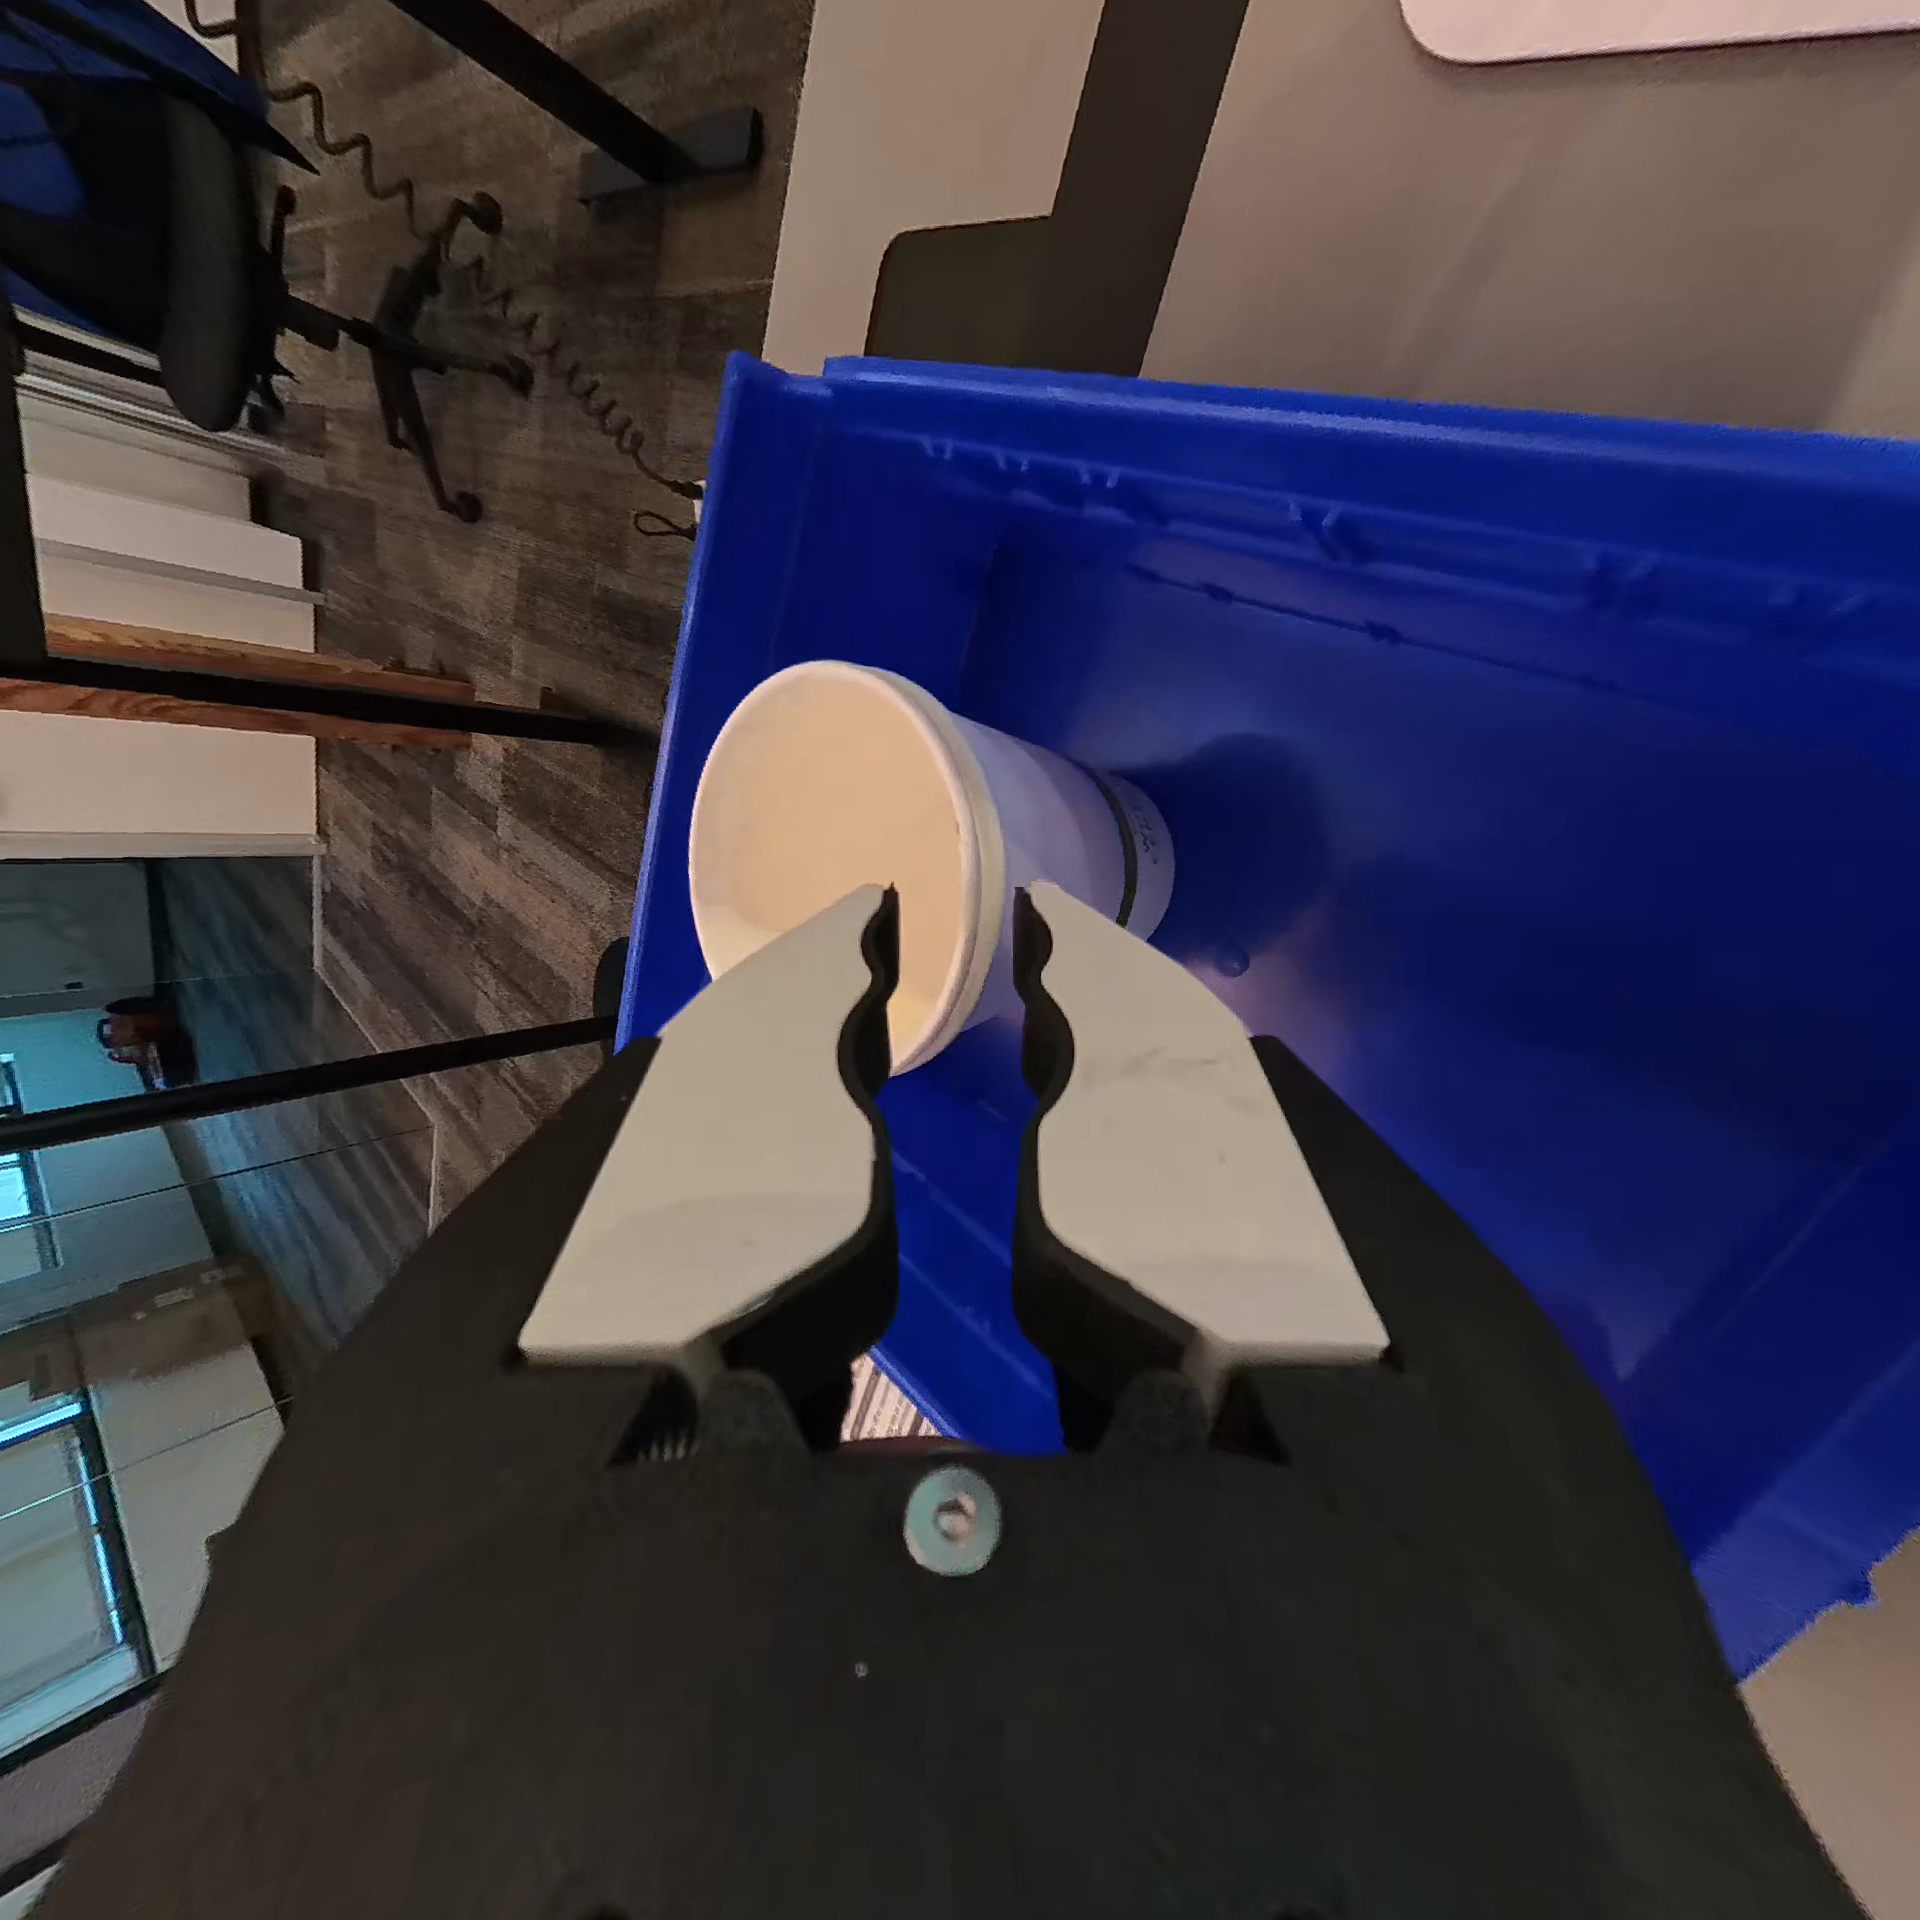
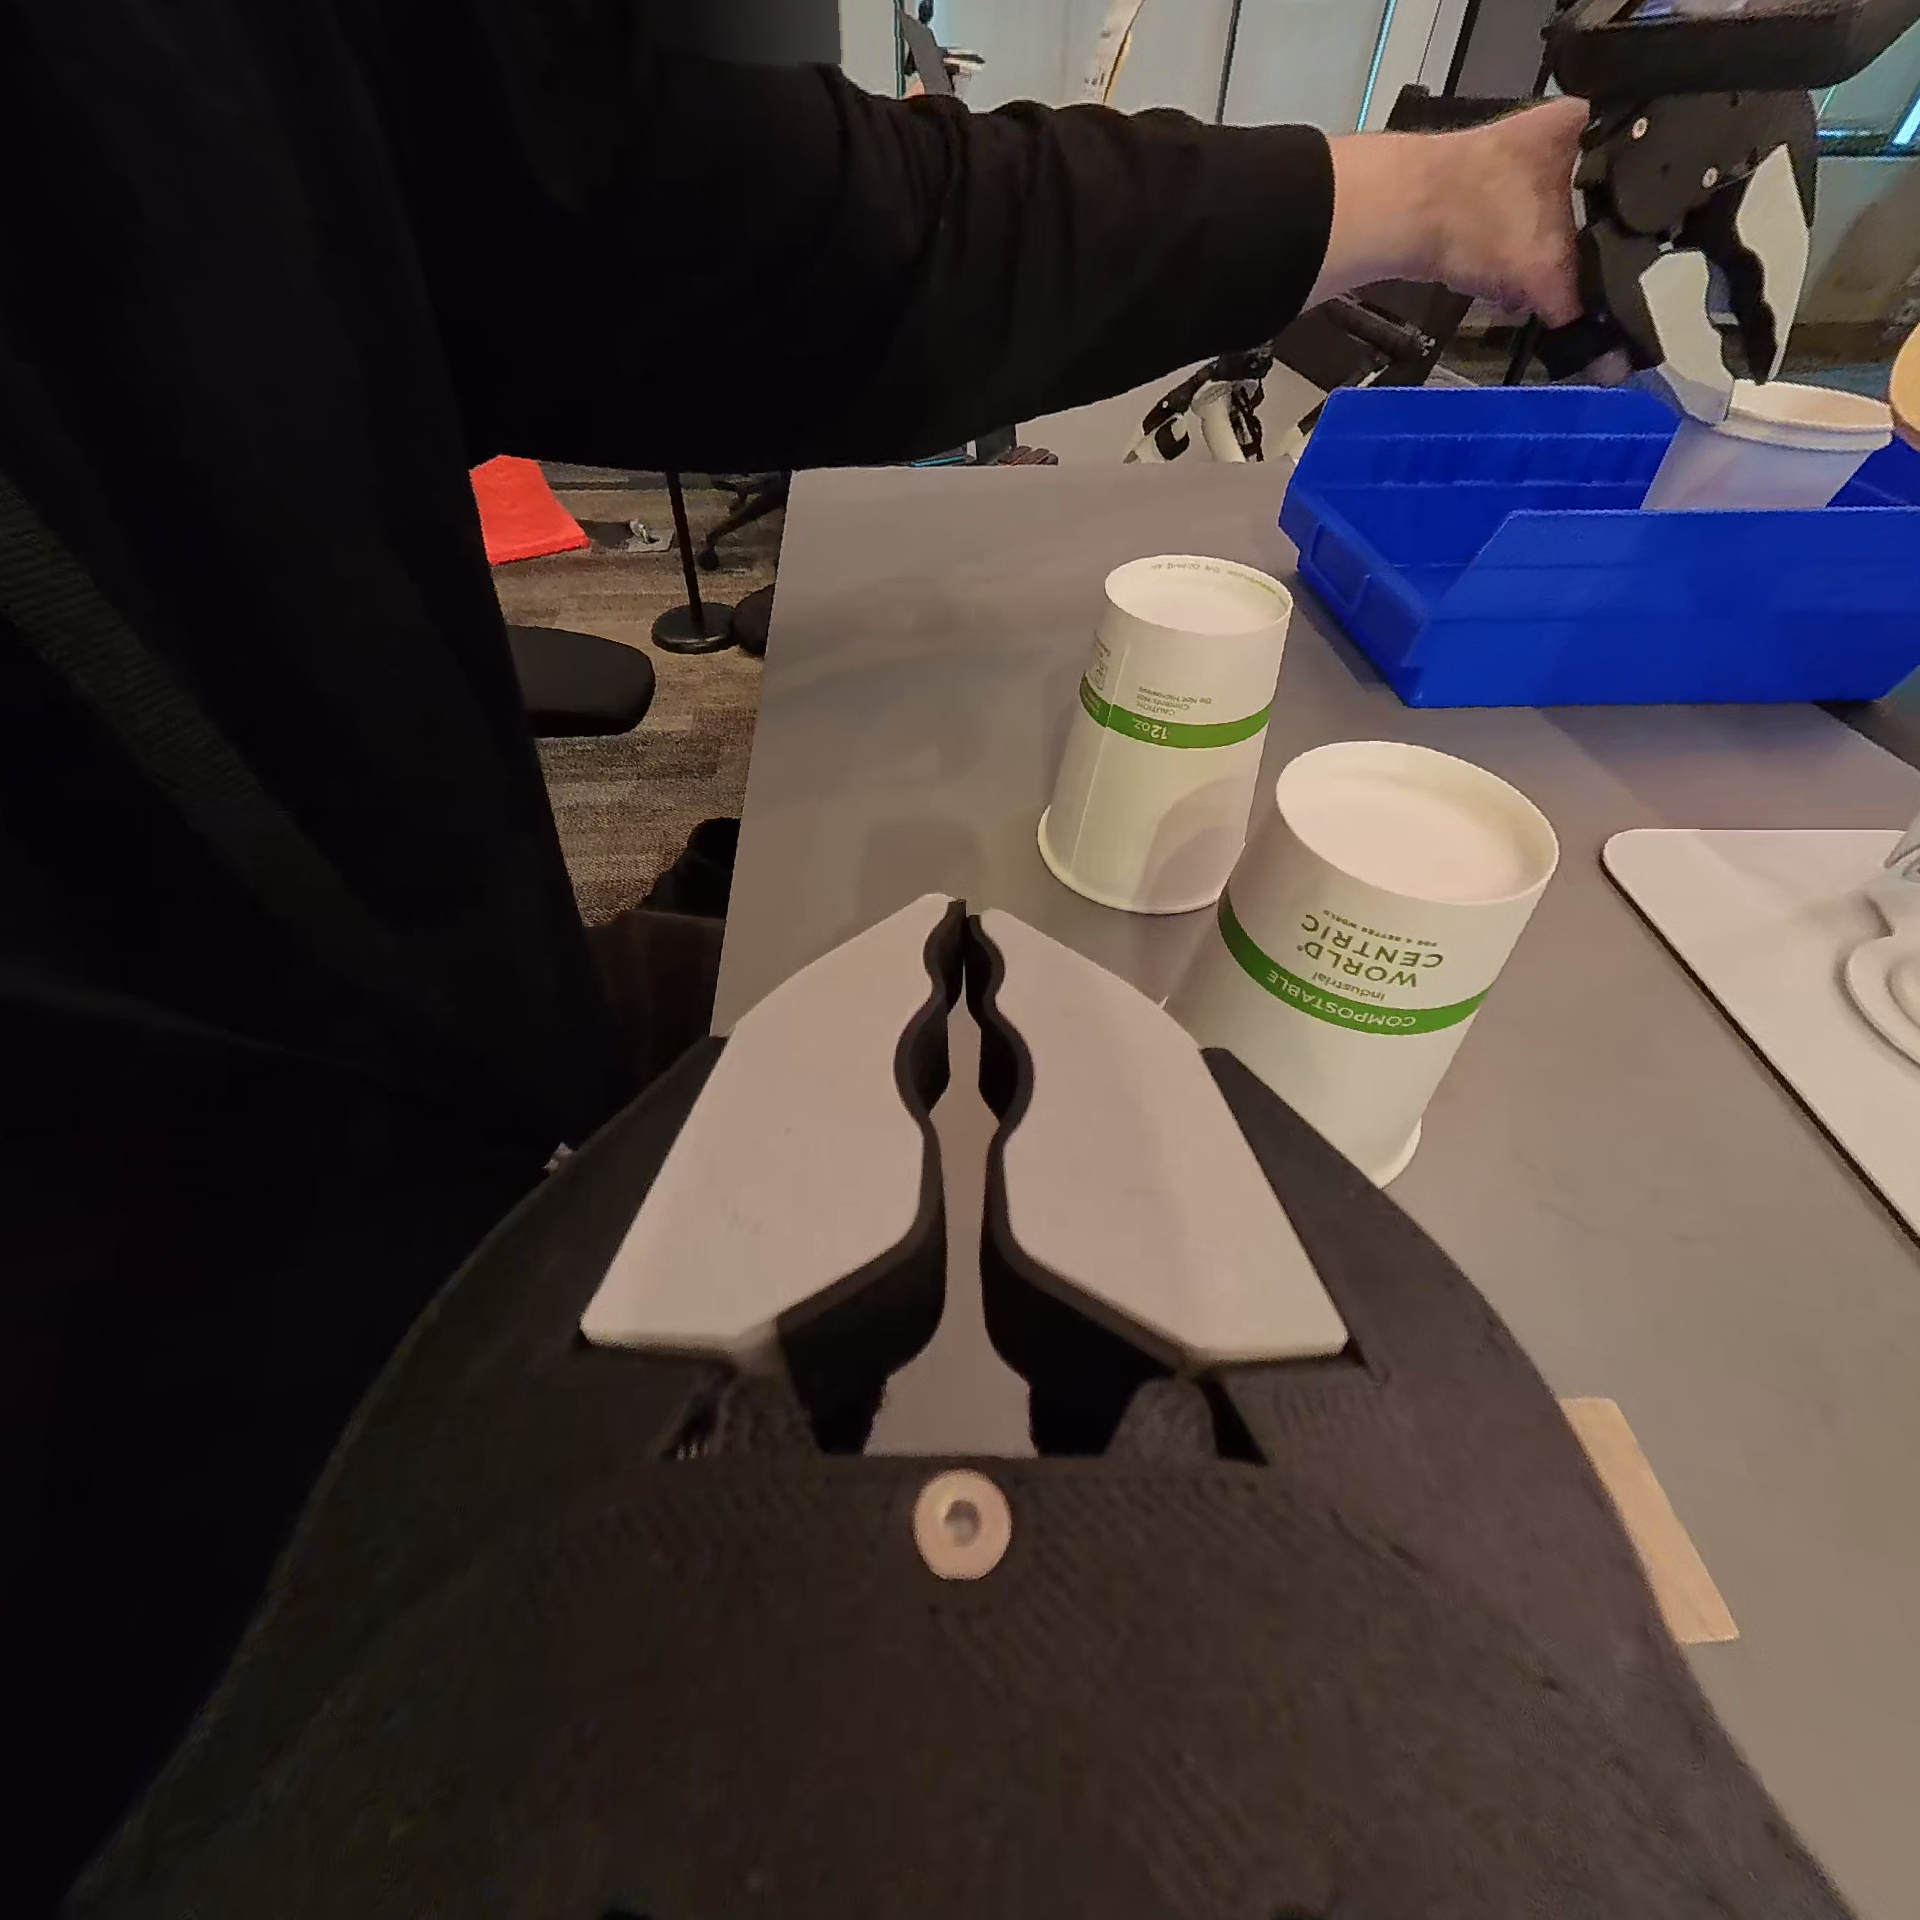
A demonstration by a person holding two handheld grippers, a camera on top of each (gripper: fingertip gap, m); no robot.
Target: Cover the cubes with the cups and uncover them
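My left gripper (image 1: 956, 894) is open. Its fingers straddle the rim of a white paper cup (image 1: 831, 831) that stands mouth-up in a blue plastic bin (image 1: 1455, 727), with one finger inside the mouth and one outside the wall. The right wrist view shows this gripper (image 2: 1725, 364) above the cup (image 2: 1808, 416) in the bin (image 2: 1610, 623). Two white cups with green bands stand upside down on the grey table (image 2: 935, 623), a far one (image 2: 1164, 748) and a near one (image 2: 1361, 935). My right gripper (image 2: 966, 914) is shut and empty, left of the near cup. No cubes show.
A person's black-sleeved arm (image 2: 831, 260) reaches across above the table to the bin. A white mat (image 2: 1766, 935) lies at the right edge. A strip of tan tape (image 2: 1652, 1527) is on the near table. The table's left edge drops to floor with chairs.
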